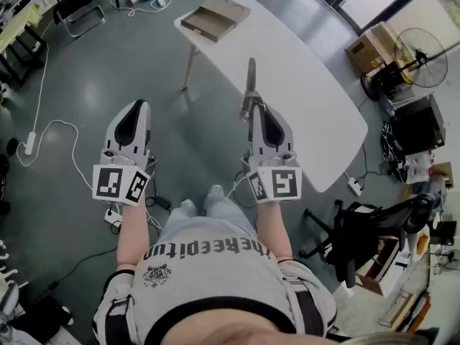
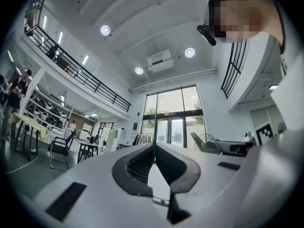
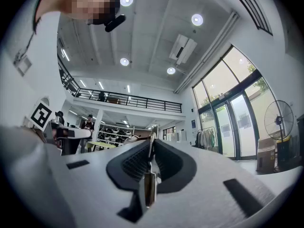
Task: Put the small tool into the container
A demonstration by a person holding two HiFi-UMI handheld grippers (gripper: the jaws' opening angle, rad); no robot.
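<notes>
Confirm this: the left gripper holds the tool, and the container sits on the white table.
Wrong gripper. The right gripper holds the tool, jaws shut on it, as the right gripper view shows; the left gripper is shut and empty. The container does sit on the white table.

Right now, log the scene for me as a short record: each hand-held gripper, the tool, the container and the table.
left hand-held gripper: jaws together, nothing between them
right hand-held gripper: jaws closed on the slim metal tool
slim metal tool: sticks out forward past the jaws, toward the table
container: shallow brown box at the far end of the table
white table: ahead of the person, on the right
task status: tool not yet in the container
</notes>
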